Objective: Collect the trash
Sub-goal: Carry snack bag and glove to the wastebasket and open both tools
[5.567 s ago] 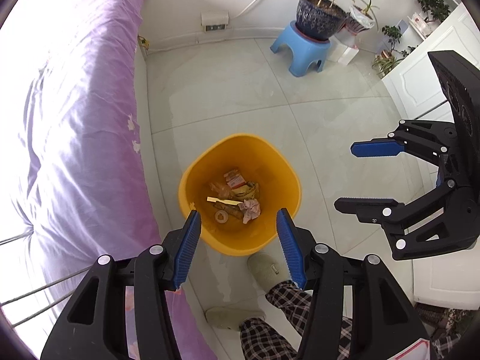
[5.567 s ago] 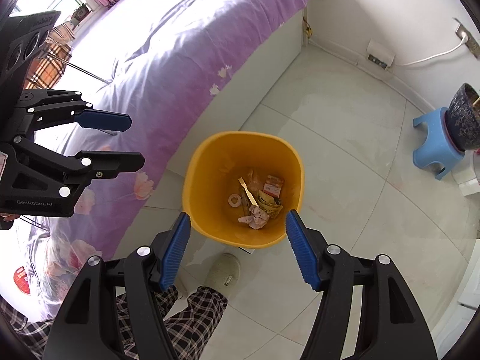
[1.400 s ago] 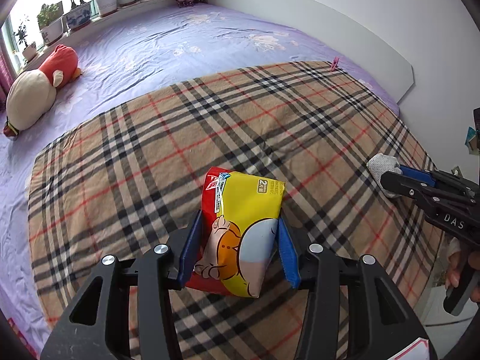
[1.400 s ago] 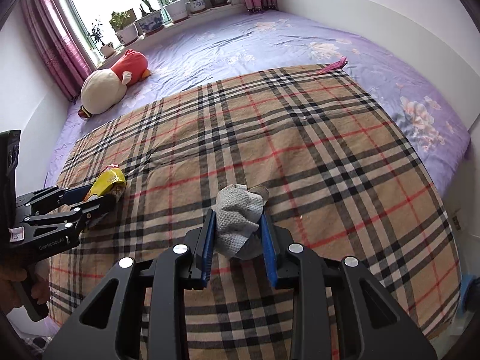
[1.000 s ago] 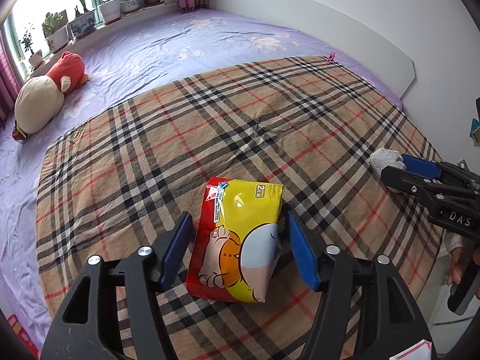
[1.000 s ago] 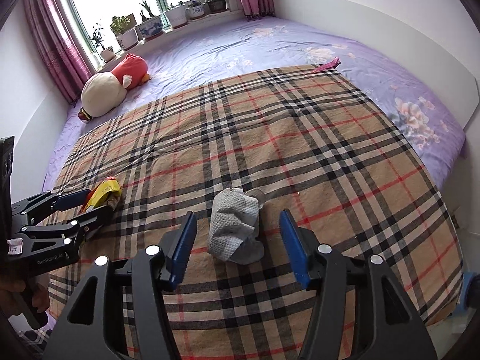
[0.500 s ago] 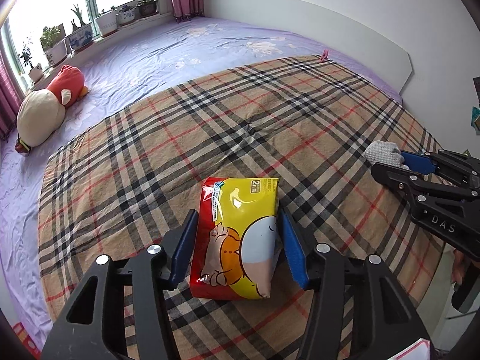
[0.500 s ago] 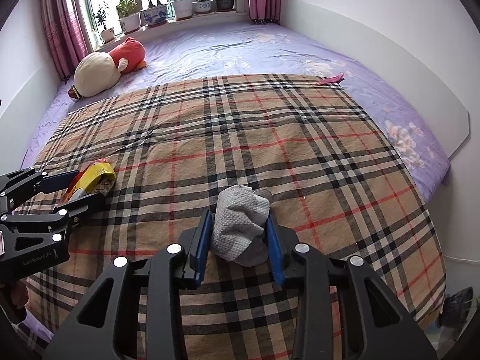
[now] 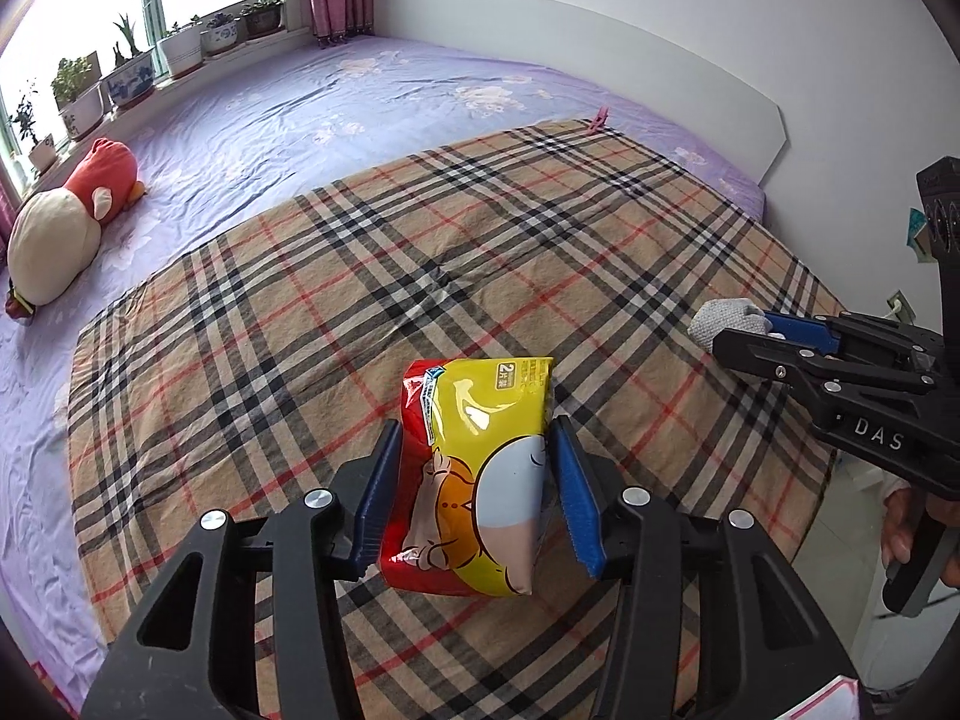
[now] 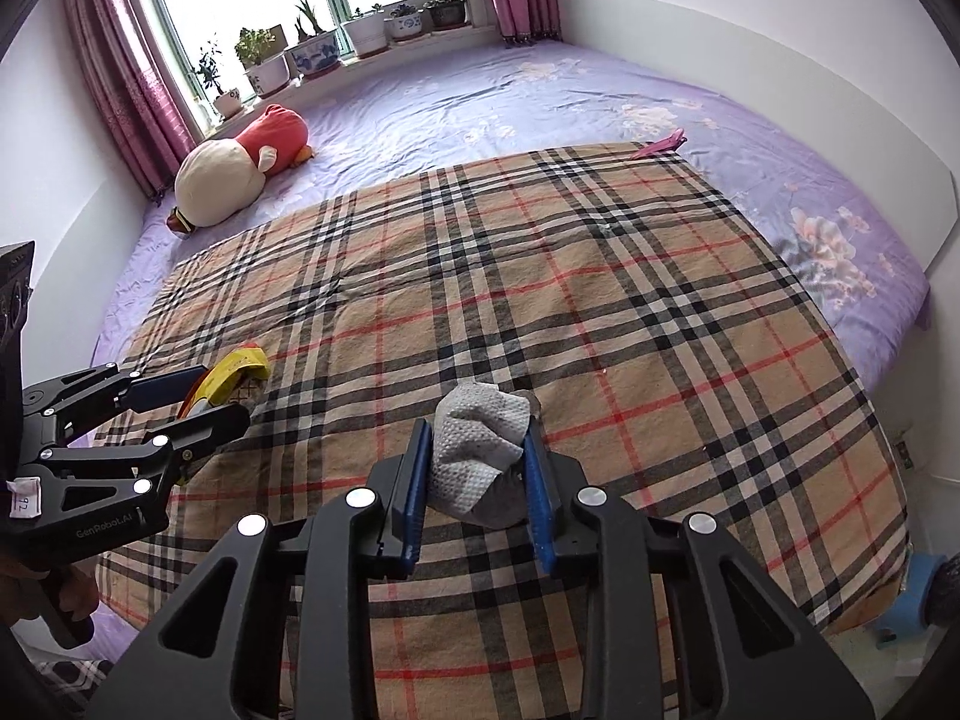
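Right now my left gripper (image 9: 477, 480) has its jaws clenched on the yellow snack packet (image 9: 480, 468), and my right gripper (image 10: 477, 486) grips the crumpled grey tissue (image 10: 477, 450), both over the plaid blanket (image 9: 360, 300).

A tan plaid blanket (image 9: 480, 252) covers the near part of a purple floral bedsheet (image 10: 540, 102). A red-and-cream plush toy (image 10: 240, 165) lies at the upper left, below potted plants (image 10: 312, 51) on the windowsill.
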Demonstrator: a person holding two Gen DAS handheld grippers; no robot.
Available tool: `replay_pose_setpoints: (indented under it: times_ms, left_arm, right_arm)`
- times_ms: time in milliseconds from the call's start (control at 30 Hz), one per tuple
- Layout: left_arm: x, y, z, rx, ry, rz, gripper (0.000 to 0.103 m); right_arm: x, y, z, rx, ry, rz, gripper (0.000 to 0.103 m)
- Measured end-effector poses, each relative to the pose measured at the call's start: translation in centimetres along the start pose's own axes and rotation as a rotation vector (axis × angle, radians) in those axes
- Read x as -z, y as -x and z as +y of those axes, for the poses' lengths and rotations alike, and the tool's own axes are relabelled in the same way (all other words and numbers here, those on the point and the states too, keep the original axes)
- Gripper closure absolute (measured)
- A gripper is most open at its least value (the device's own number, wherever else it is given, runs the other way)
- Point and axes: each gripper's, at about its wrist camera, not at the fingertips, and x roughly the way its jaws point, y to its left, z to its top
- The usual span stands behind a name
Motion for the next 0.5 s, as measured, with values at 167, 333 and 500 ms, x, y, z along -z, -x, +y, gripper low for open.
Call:
replay_pose_setpoints:
  times_ms: [167, 333, 500]
  left_arm:
    - [-0.4, 0.9, -1.9, 0.029, -0.029, -0.011, 0.054]
    - [-0.8, 1.3, -4.8, 0.059, -0.096, -0.008, 0.054]
    - [-1.1, 1.3, -8.9, 0.11, -0.176, 0.005, 0.054]
  right_arm:
    - [0.5, 1.9, -1.2, -0.016, -0.043, -0.018, 0.073]
    - [1.6, 4.6, -3.0, -0.026, -0.079, -0.046, 0.073]
    - [3.6, 7.6, -5.9, -0.037, -0.132, -0.07, 0.074]
